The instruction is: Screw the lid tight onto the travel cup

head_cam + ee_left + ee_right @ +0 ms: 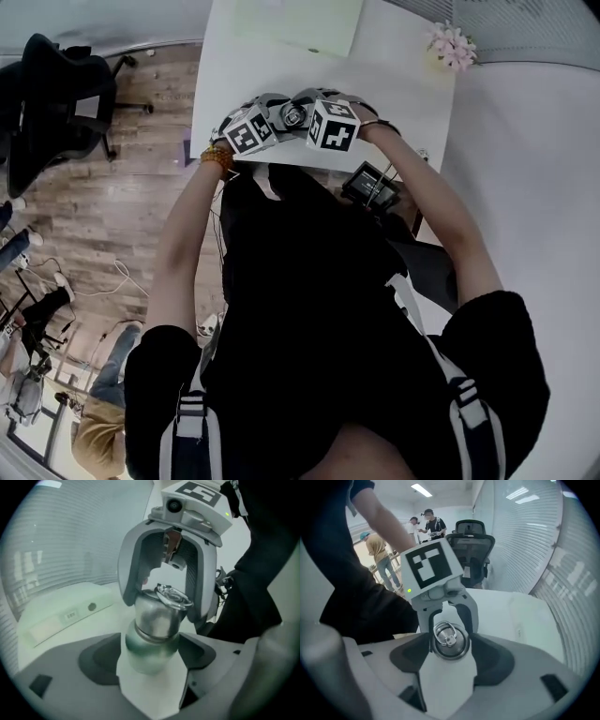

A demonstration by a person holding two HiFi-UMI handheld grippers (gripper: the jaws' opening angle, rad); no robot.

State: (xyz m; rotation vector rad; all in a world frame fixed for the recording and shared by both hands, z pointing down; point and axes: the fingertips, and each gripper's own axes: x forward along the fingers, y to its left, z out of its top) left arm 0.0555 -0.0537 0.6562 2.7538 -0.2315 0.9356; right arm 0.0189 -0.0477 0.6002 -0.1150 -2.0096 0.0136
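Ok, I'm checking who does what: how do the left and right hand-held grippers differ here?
The left hand-held gripper holds the greenish travel cup; the right hand-held gripper holds its silver lid. The left reaches in from the cup's side, the right from above the lid. Both are clamped shut.

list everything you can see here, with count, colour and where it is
travel cup: 1, steel with a greenish body, between the left jaws
lid: 1, steel with a ring on top, on the cup's mouth, between the right jaws
table: 1, white, ahead of the person
sheet: 1, pale green, far end of the table
flowers: 1 bunch, pink, table's far right corner
office chair: 1, black, left of the table
floor: wood-brown, left of the table
people: about three, background of the right gripper view
left gripper: 1, grey-white, jaws closed on the cup's body
right gripper: 1, grey-white, jaws closed on the lid
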